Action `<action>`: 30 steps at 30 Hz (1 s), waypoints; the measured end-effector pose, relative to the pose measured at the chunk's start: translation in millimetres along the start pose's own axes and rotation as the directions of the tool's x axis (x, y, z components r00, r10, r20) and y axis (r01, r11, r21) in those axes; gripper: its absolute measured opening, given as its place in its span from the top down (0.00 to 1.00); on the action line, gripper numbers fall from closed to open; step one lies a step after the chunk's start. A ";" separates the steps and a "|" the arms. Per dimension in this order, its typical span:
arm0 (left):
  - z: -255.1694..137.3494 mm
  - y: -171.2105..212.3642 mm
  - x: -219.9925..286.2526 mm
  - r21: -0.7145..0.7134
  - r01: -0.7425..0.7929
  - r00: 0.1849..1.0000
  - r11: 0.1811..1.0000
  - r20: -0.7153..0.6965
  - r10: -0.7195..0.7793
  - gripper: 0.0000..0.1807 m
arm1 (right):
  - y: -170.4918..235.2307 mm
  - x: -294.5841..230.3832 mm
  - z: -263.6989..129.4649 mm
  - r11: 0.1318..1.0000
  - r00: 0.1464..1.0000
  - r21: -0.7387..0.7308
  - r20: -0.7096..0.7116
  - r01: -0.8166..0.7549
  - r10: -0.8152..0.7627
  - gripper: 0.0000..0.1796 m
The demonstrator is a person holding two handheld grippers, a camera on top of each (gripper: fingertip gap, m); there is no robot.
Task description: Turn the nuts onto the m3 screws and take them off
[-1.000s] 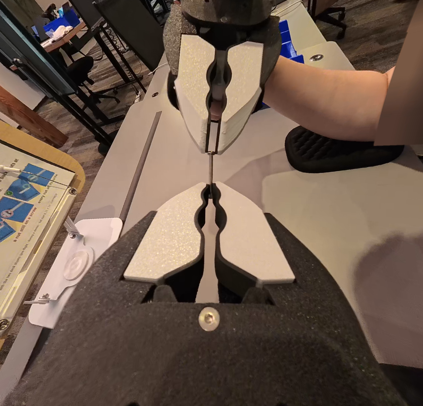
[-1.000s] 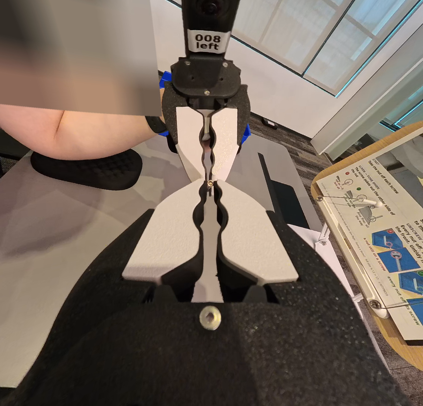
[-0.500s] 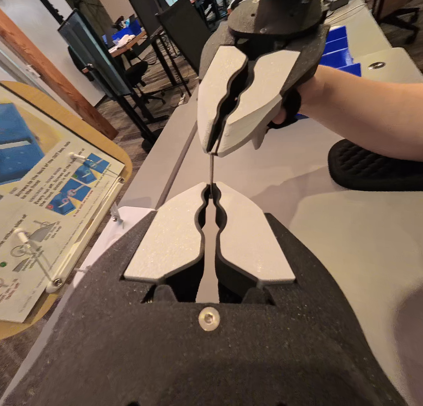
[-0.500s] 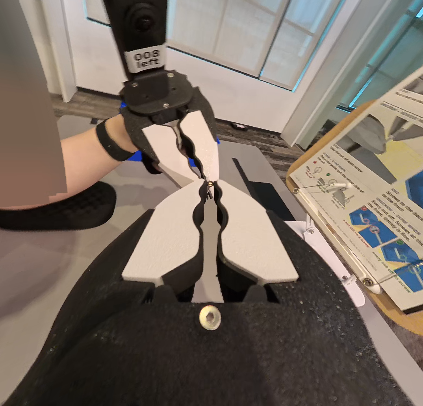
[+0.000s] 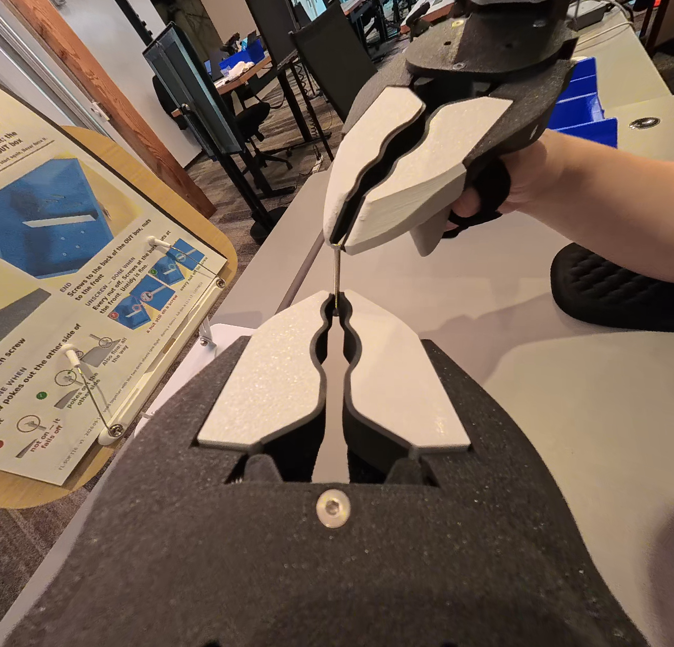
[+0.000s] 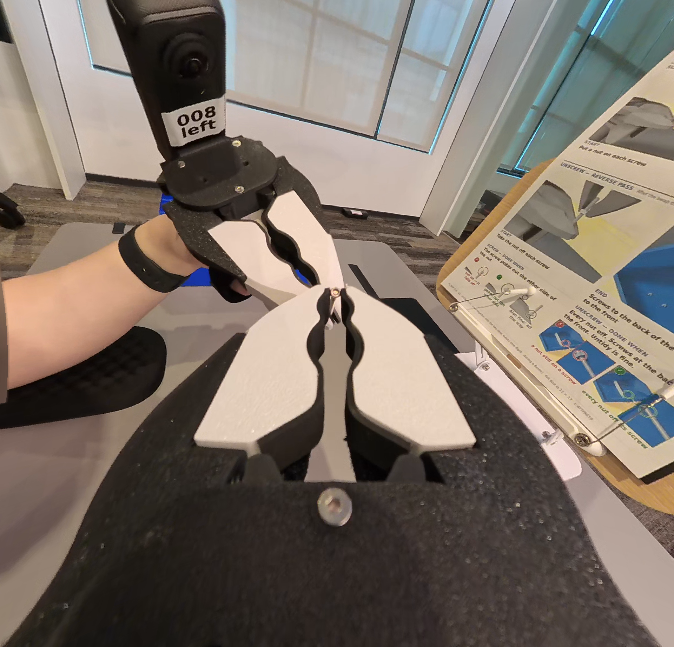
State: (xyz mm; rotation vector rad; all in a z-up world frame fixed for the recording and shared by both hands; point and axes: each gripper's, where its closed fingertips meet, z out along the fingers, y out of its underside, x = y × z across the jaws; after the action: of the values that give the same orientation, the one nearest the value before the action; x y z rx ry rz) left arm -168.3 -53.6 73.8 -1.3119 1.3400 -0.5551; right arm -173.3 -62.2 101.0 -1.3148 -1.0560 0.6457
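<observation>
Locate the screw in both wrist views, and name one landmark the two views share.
Left wrist view: the screw stands near upright at picture centre, spanning the gap from the left gripper up to the right gripper.
Right wrist view: seen almost end-on at the right gripper, just above centre.
Shared landmark: the black wrist rest on the table.

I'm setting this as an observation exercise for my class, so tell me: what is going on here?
A person holds a gripper in each hand above a grey table. The left gripper is shut on the lower end of a thin screw. The right gripper is pinched on the screw's other end, where a small nut sits. Nothing has been set down on the table yet.
</observation>
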 end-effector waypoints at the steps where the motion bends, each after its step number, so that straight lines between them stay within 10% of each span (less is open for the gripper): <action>1: 0.1 -0.1 0.4 0.001 0.000 1.000 1.000 -0.002 0.000 0.99 | 0.2 -0.4 -0.2 1.000 1.000 -0.006 0.000 0.006 -0.006 0.97; 30: -2.6 -7.9 5.1 0.027 -0.009 1.000 1.000 -0.018 0.009 0.99 | -3.6 -5.5 -2.9 0.999 0.999 -0.002 0.012 0.037 -0.037 0.97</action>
State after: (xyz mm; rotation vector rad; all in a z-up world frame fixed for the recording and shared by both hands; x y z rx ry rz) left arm -166.4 -61.2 79.6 -1.2813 1.3488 -0.5781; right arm -173.7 -69.0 103.3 -1.2915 -1.0883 0.6258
